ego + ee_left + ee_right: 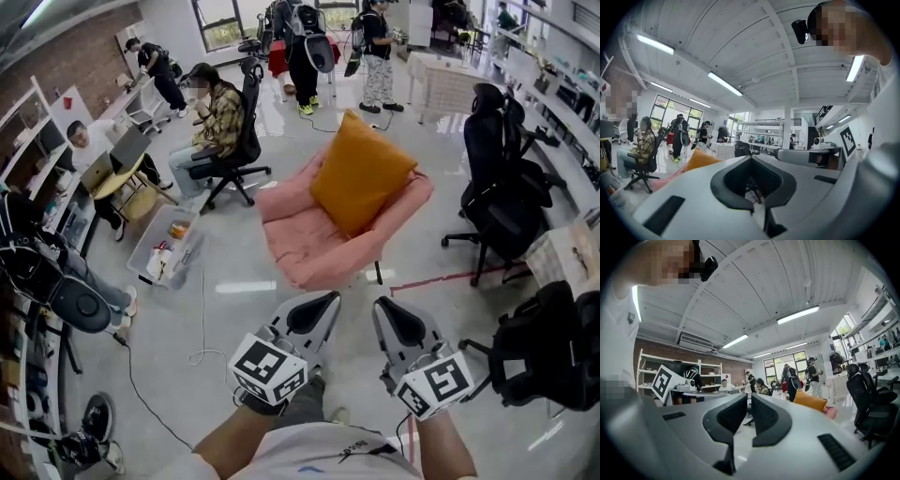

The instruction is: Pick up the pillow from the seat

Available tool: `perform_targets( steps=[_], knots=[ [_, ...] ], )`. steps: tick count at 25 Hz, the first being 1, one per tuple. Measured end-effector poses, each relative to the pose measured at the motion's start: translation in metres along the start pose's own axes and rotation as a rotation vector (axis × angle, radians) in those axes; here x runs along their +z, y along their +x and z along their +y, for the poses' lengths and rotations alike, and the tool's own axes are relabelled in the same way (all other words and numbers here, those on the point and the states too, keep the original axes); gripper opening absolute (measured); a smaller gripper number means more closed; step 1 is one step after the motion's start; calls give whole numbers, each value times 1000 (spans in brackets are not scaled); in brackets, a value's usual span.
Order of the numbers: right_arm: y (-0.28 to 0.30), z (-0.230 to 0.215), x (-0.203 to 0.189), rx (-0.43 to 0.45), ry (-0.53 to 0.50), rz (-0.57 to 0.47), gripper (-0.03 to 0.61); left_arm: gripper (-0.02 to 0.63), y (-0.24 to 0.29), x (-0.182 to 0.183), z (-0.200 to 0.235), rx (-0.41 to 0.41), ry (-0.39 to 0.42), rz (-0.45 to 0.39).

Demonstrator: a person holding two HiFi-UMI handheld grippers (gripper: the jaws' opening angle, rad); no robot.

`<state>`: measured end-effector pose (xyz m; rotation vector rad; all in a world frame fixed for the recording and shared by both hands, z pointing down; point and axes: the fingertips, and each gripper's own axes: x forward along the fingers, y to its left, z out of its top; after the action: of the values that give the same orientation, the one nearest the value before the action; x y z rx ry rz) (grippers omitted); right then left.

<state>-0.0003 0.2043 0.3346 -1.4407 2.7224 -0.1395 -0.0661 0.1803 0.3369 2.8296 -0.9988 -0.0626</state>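
An orange pillow (361,173) leans upright against the back of a pink seat (309,248) in the middle of the floor. Both grippers are held close to my body, well short of the seat. My left gripper (314,314) points at the seat's front and is shut with nothing in it. My right gripper (398,323) sits beside it, also shut and empty. The left gripper view shows the pillow (698,159) and the seat (661,180) far off past the left gripper (752,180). The right gripper view has the pillow (811,401) to the right of the right gripper (748,416).
Black office chairs (502,197) stand right of the seat, and a black bag (548,347) sits nearer me. A person sits on a black chair (230,141) at the left. A clear bin (169,244) and a cable (202,352) lie on the floor. Red tape (450,277) marks the floor.
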Motion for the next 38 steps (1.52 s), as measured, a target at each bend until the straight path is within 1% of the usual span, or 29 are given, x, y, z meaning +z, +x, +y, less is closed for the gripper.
perform_targets(
  steps=[9, 15, 21, 26, 30, 38],
  knots=[
    [98, -51, -10, -41, 4, 38, 18, 9, 67, -1, 88, -49, -14, 18],
    [168, -96, -7, -77, 46, 25, 18, 9, 117, 3, 146, -95, -25, 26],
    [225, -121, -6, -114, 48, 23, 18, 9, 150, 9, 199, -127, -29, 31],
    [254, -143, -2, -139, 53, 20, 18, 9, 176, 12, 227, -145, -42, 36],
    [268, -166, 1, -141, 61, 21, 18, 9, 203, 16, 237, -150, -49, 38],
    [296, -248, 3, -120, 42, 32, 18, 9, 288, 13, 252, -121, -55, 44]
  ],
)
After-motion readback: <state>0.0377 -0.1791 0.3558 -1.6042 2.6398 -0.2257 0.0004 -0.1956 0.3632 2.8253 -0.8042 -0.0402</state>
